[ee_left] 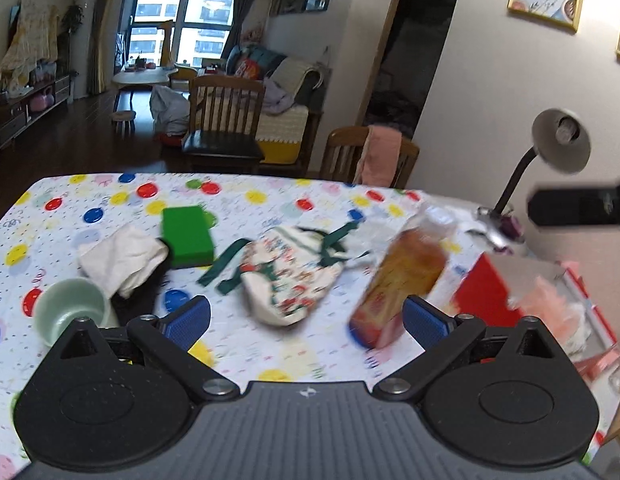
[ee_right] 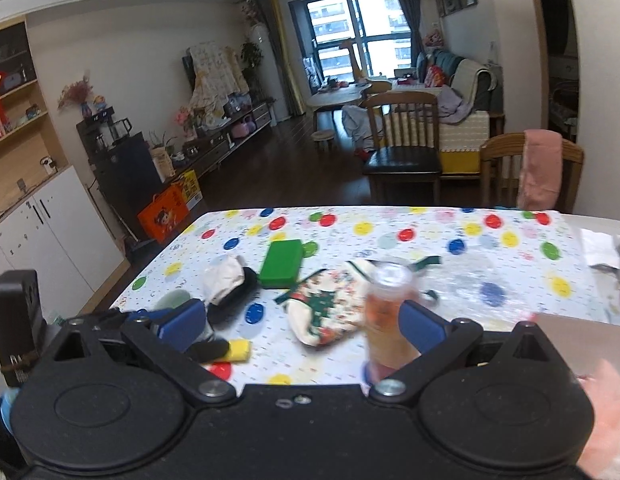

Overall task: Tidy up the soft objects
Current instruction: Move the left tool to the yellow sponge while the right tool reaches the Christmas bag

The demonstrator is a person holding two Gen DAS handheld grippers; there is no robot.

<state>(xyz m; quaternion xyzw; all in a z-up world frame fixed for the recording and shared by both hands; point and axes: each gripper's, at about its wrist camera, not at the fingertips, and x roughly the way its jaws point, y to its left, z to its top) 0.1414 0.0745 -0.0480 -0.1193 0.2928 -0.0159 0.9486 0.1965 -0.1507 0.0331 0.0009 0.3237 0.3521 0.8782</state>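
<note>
A floral cloth pouch [ee_left: 291, 276] with green ribbons lies mid-table, also in the right wrist view [ee_right: 330, 308]. A white cloth [ee_left: 123, 258] lies on a black cloth [ee_left: 139, 292] to its left, also in the right view [ee_right: 223, 276]. A green sponge block [ee_left: 187, 236] sits behind them. My left gripper [ee_left: 305, 316] is open and empty above the table, just short of the pouch. My right gripper [ee_right: 303, 326] is open and empty, near the pouch and a tea bottle [ee_right: 388, 320]. A yellow and black rolled item [ee_right: 225, 350] lies by its left finger.
The tea bottle [ee_left: 402, 276] stands right of the pouch. A pale green cup [ee_left: 69, 312] sits at the left. A red box [ee_left: 526, 300] holding pink material is at the right, with a desk lamp [ee_left: 550, 148] behind. Chairs stand beyond the table's far edge.
</note>
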